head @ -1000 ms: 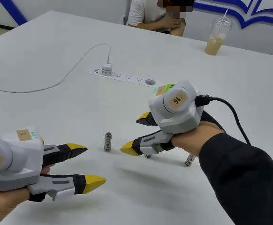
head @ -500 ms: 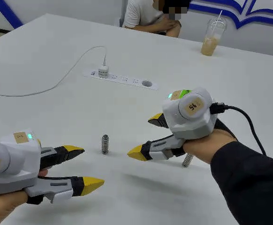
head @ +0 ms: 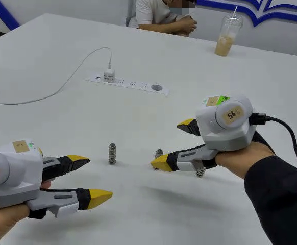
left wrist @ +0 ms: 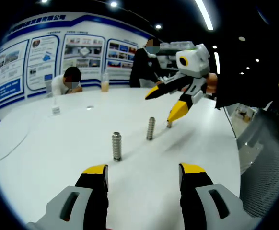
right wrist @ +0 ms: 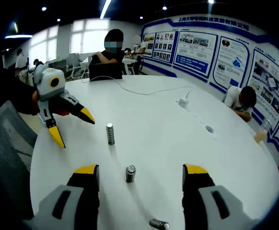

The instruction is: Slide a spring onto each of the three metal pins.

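Springs stand in a row on the white table (head: 62,46). The left spring (head: 112,153) is upright between the two grippers. The middle spring (head: 158,153) is upright just beside the lower jaw tip of the right gripper (head: 172,144). The right spring (head: 200,172) peeks out from under that gripper's body and appears to lean, though most of it is hidden. The coils are too small to tell whether a pin runs inside each. The right gripper hovers above the table with its jaws spread wide and nothing between them. The left gripper (head: 90,177) is held low at the near side and points toward the left spring, its jaws likewise apart and empty. Farther back lies a power strip (head: 128,82) with a white plug (head: 108,75) in it. At the far edge a plastic cup (head: 225,37) of pale drink stands near a seated person (head: 161,13).
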Demonstrator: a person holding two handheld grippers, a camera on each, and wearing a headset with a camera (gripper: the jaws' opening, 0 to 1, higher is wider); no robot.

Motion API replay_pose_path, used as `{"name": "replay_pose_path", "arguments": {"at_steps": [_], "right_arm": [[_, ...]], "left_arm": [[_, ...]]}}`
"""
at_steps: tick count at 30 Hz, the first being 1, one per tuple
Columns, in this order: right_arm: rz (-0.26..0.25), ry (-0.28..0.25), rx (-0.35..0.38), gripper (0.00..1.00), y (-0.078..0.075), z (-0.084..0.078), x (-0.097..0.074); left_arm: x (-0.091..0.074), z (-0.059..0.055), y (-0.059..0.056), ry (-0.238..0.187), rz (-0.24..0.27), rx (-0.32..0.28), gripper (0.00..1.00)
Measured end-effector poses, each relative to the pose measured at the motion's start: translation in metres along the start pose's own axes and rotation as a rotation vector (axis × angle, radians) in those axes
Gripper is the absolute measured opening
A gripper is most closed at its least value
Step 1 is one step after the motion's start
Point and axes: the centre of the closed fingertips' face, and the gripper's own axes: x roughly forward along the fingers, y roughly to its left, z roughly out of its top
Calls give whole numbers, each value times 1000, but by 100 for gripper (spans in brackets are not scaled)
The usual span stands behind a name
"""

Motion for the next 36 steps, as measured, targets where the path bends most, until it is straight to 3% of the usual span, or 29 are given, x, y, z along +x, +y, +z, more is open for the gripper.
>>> {"name": "replay_pose_path", "arguments": {"at_steps": [18, 36], "right_arm": [[-94, -22, 90, 76, -23, -33, -37], [-95, -22, 120, 77, -7, -64, -53]], "left_arm": [[1, 3, 2, 0, 4, 0, 62], [-1, 4, 2, -2, 9, -8, 64]]}}
